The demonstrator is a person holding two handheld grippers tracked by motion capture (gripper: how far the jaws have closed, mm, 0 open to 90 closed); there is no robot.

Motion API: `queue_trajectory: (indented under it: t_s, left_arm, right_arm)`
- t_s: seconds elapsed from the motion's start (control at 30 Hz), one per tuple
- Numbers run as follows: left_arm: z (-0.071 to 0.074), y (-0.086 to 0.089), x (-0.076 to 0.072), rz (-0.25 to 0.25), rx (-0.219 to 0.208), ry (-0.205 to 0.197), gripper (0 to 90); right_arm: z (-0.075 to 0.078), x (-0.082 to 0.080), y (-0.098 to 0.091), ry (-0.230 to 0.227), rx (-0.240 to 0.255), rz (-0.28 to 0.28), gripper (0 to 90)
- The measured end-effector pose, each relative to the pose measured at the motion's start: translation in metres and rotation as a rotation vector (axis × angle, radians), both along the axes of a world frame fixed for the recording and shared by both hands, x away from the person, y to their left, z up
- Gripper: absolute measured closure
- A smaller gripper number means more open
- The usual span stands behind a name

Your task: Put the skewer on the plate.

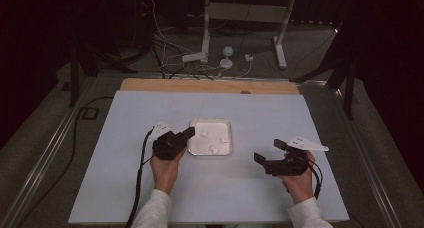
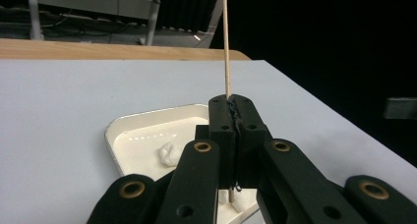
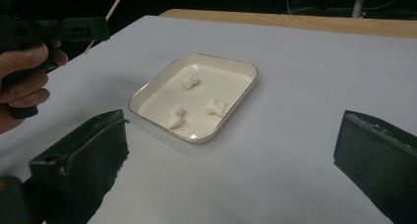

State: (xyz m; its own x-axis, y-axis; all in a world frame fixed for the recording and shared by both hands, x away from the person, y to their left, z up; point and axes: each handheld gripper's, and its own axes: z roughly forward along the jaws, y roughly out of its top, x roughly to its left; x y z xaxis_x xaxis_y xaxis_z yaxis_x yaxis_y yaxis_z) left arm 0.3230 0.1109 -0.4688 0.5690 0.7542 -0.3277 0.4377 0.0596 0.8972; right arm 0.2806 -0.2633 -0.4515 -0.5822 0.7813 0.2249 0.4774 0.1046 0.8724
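A person stands at a bench (image 1: 150,188) covered with a pale sheet, holding a hand-held gripper in each hand. The left hand-held gripper (image 2: 235,117) has its jaws pressed together on a thin wooden skewer (image 2: 226,42), which rises upright from between the jaw tips and passes down between them. In the high view this left hand-held gripper (image 1: 189,132) sits at the left edge of a small white rectangular tray (image 1: 226,123), its tip over the tray's rim.

The tray lies just ahead of and below the left hand-held gripper's jaws. Inside it are three small white lumps (image 3: 176,117), spaced apart from one another; what they are made of cannot be told. One lump (image 2: 169,154) shows just left of the closed jaws.

The right hand-held gripper (image 1: 268,151) is held by the right hand (image 1: 298,180), off to the right of the tray and near it. Its jaws stand wide apart with nothing between them. In the right gripper view the tray lies ahead, between its two spread jaws.
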Motion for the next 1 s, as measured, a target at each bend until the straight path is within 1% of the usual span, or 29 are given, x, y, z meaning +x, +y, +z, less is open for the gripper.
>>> queue_trajectory:
  t_s: [0.13, 0.3, 0.63, 1.0]
  left_arm:
    - [0.0, -0.003, 0.003, 0.006, 0.014, 0.0, 89.7]
    - [-0.001, -0.006, 0.007, 0.026, 0.012, 0.005, 89.8]
    - [-0.009, -0.016, 0.012, 0.036, 0.036, 0.029, 89.8]
    - [-0.017, -0.021, 0.016, 0.05, 0.066, 0.05, 89.7]
  right_arm:
    - [0.001, 0.0, -0.001, -0.003, -0.005, -0.002, 0.0]
    - [0.001, 0.001, -0.003, -0.009, -0.004, -0.01, 0.0]
    - [0.001, 0.0, -0.003, -0.011, -0.018, -0.01, 0.0]
    - [0.0, 0.0, -0.001, -0.012, -0.027, -0.006, 0.0]
